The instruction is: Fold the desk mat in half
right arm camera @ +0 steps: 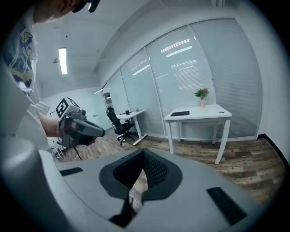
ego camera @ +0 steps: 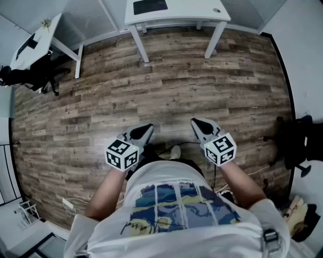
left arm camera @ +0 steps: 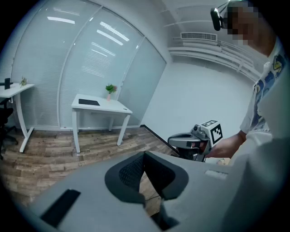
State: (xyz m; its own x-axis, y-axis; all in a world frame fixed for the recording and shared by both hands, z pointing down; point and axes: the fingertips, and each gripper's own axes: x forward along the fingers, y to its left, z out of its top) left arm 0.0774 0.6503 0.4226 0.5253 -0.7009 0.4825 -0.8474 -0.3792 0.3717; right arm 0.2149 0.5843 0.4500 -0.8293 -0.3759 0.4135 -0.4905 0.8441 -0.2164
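A dark desk mat [ego camera: 150, 6] lies flat on a white desk [ego camera: 202, 11] across the room. It also shows in the left gripper view as the mat [left arm camera: 89, 102] and in the right gripper view as the mat [right arm camera: 180, 113]. I stand on the wooden floor, well short of the desk. My left gripper [ego camera: 148, 128] and right gripper [ego camera: 195, 122] are held side by side in front of my chest, pointing toward the desk. Both are shut with nothing between the jaws. Each gripper view shows its own closed jaws and the other gripper beside it.
A small potted plant [right arm camera: 202, 94] stands on the desk. A second white desk [ego camera: 38, 38] with a black office chair [ego camera: 30, 75] is at the far left. Another black chair [ego camera: 298, 146] stands at the right wall. Cables lie on the floor by my feet.
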